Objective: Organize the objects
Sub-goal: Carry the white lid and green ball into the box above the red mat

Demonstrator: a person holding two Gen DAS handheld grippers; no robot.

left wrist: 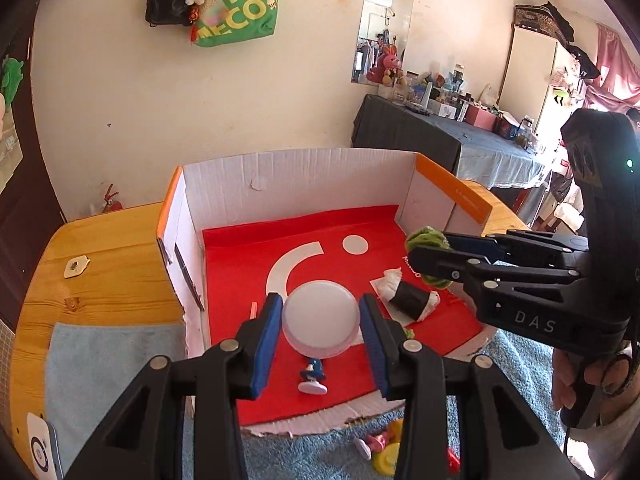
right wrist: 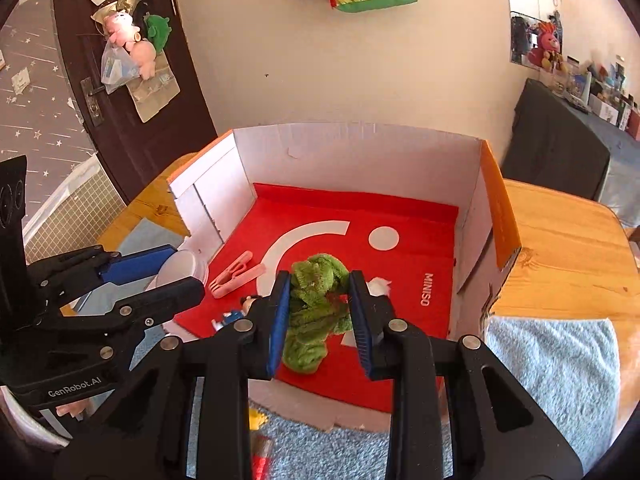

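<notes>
Left tool (left wrist: 320, 322): nearest the lens in the left wrist view, its blue pads (left wrist: 265, 346) clamped on either side of a round white lid (left wrist: 319, 323), carried above the red liner.
Right tool (right wrist: 320, 316): closed on a fuzzy green cloth (right wrist: 316, 312), which bunches between the pads and hangs below them; in the left wrist view the same tool (left wrist: 430, 258) comes in from the right with the green cloth (left wrist: 426, 240) at its tip.
Person's hand (left wrist: 576, 376): wrapped around the right tool's handle at the right edge of the left wrist view.
Cardboard box (left wrist: 296, 176): white walls with orange edges, near side folded down flat, standing on the wooden desk (left wrist: 104, 256).
Red liner (left wrist: 352, 224): covers the box floor, with a white arc and a white dot printed on it.
Black-and-white roll (left wrist: 408, 294): lying on the liner, right of the lid.
Blue figurine (left wrist: 312, 376): lying on the liner below the held lid, white base toward the camera.
Pink clip (right wrist: 236, 274): flat on the liner near the left wall of the box.
Blue towel (right wrist: 556, 380): spread on the desk in front of the box; small red and yellow toys (left wrist: 384, 448) lie on it, too blurred to tell apart.
</notes>
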